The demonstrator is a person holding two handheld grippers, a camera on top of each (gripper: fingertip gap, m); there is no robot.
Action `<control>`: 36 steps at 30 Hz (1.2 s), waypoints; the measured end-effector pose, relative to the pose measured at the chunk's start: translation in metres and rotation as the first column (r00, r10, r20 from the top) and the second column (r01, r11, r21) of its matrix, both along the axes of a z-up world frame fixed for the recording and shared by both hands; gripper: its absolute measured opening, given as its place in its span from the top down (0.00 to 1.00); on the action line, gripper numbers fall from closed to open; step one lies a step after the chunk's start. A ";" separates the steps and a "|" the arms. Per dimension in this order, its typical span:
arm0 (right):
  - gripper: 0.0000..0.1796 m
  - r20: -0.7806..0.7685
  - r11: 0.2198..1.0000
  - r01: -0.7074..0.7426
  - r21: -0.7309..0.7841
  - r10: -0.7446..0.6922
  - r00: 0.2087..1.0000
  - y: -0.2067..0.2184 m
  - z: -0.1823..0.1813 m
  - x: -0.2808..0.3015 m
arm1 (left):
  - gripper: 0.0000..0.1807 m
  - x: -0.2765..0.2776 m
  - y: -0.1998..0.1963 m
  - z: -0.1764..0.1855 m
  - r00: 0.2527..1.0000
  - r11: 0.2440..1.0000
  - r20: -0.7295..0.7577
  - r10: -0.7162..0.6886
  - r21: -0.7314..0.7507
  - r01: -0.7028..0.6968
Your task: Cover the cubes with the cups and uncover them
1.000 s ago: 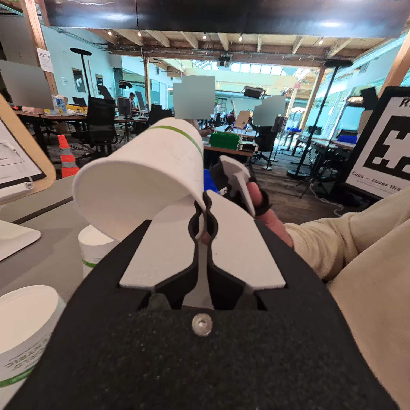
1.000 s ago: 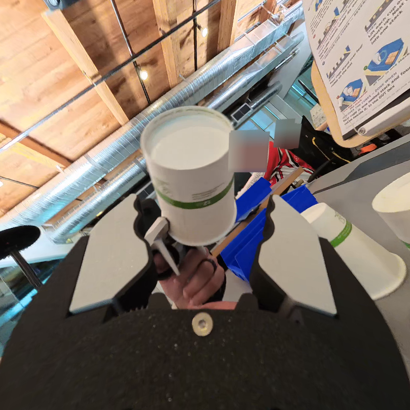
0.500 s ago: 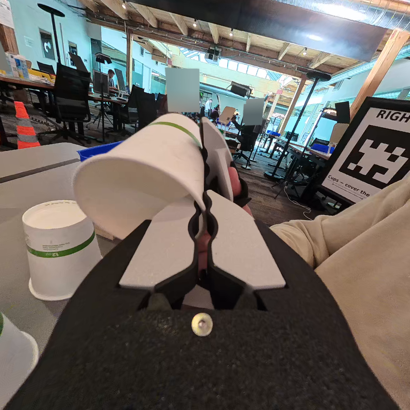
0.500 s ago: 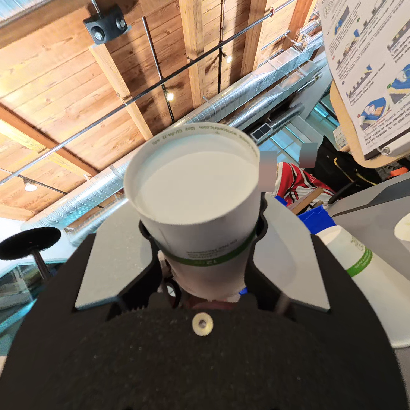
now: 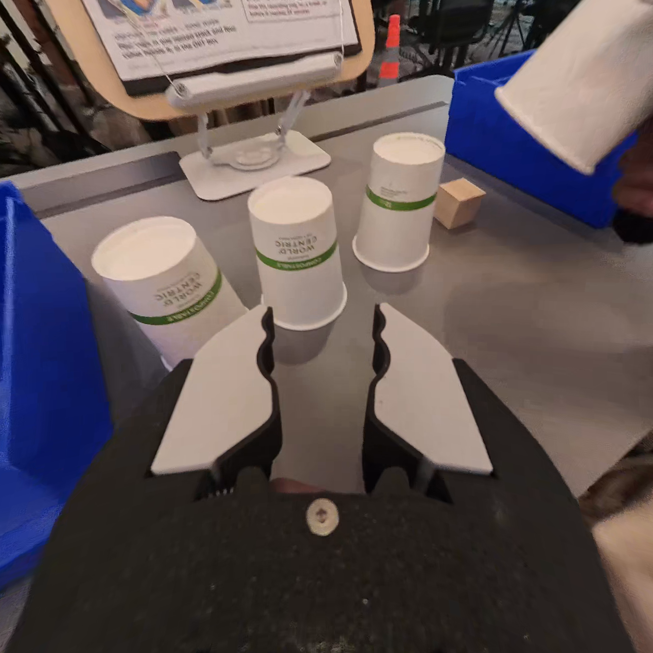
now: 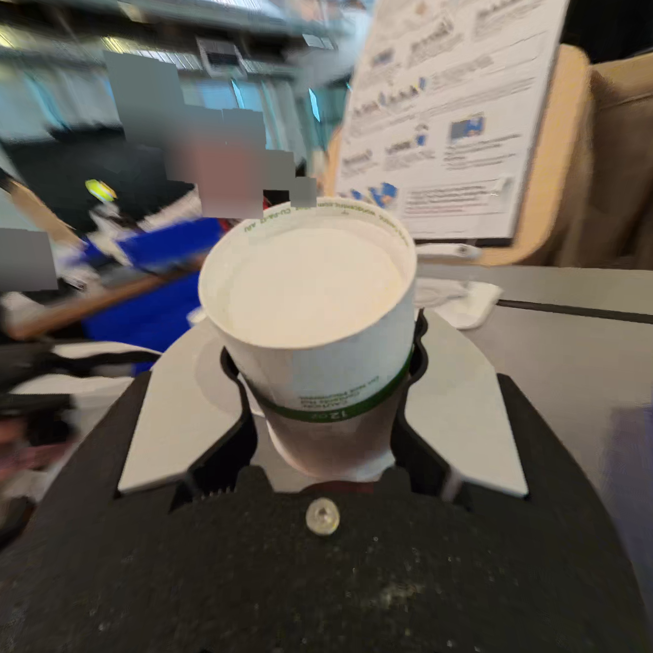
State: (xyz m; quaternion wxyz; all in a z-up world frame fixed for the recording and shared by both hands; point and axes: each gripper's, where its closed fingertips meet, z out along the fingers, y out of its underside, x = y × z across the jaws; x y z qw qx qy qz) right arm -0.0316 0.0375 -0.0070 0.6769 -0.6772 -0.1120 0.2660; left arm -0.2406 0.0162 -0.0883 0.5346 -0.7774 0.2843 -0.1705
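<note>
Item, white paper cup (image 6: 311,318) with green band, inverted, clamped in my right gripper (image 6: 323,367) above the grey table (image 5: 512,335) near the bare wooden cube (image 5: 458,206): I judge it light and crushable, best held mid-wall; my left gripper (image 5: 322,339) gapes empty.

matt paper cups (image 5: 296,254) (green-banded), bare wood cube (image 5: 458,207), smooth grey table (image 5: 494,318), glossy plastic bin (image 5: 512,155).
</note>
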 end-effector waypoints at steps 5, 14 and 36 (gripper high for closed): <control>0.47 0.215 0.955 0.250 -0.160 -0.214 0.953 0.042 -0.045 0.056 | 0.71 0.012 -0.003 -0.012 0.998 0.999 -0.045 -0.033 -0.006 0.032; 0.47 0.305 0.923 0.285 -0.259 -0.202 0.931 0.091 -0.102 0.041 | 0.71 0.028 -0.019 -0.022 0.988 0.995 -0.120 -0.094 0.015 0.096; 0.47 0.315 0.856 0.278 -0.436 -0.145 0.938 0.082 -0.145 0.044 | 0.72 0.031 -0.023 -0.031 0.977 0.992 -0.173 -0.125 -0.001 0.126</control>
